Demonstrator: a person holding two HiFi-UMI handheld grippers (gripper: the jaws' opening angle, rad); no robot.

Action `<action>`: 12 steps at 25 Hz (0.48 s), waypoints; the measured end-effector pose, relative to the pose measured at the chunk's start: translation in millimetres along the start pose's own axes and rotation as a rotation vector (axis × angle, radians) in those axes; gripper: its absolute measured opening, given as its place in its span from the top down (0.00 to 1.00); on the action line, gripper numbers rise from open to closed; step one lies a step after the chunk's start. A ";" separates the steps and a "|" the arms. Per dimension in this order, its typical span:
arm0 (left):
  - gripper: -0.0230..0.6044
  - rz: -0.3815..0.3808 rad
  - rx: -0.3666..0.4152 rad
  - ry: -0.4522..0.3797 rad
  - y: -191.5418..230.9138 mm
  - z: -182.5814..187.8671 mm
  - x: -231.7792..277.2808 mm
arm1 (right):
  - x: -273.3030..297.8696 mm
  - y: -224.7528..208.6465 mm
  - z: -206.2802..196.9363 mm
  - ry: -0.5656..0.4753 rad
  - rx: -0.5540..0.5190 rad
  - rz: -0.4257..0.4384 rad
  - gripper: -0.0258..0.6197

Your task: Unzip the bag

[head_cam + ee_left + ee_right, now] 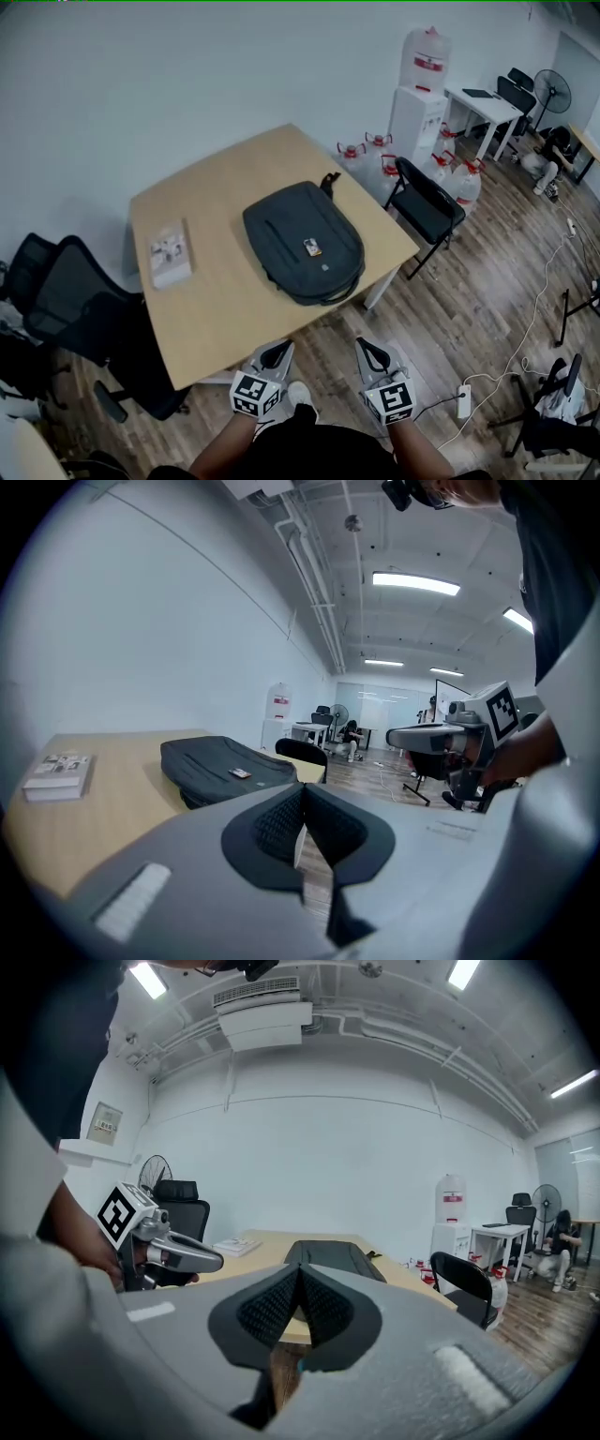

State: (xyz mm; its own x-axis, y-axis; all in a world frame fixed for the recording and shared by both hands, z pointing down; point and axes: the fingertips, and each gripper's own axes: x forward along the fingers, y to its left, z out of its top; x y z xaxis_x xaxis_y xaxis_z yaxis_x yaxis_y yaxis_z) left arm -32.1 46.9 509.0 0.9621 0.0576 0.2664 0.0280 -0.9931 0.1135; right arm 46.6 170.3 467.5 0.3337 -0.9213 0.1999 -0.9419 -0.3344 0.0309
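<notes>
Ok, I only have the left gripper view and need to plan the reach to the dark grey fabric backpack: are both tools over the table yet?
Observer: No. The head view shows the left tool and right tool both short of the light wooden table's near edge.
Operator: Is the right one shut?
Observer: Yes; in the right gripper view its jaws meet with nothing between them.
Operator: Where's the backpack's handle?
Observer: The black carry handle lies at the backpack's far end, toward the wall.
</notes>
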 end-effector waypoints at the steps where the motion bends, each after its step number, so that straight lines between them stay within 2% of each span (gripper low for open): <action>1: 0.94 0.002 -0.003 -0.002 8.9 2.0 2.9 | 9.8 0.1 1.0 0.009 -0.001 0.005 0.96; 7: 0.94 0.009 -0.030 0.007 55.9 2.6 16.8 | 64.1 4.1 16.1 0.005 -0.028 0.027 0.96; 12: 0.94 0.003 -0.037 0.016 79.6 1.4 23.5 | 89.7 3.9 19.7 0.023 -0.053 0.025 0.96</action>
State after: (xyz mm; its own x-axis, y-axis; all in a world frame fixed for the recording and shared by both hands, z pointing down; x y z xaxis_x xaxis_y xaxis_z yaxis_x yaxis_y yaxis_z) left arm -6.9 -30.9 522.9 0.9579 0.0562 0.2817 0.0145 -0.9889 0.1478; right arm 73.6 82.4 466.3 0.3092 -0.9243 0.2239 -0.9510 -0.2995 0.0769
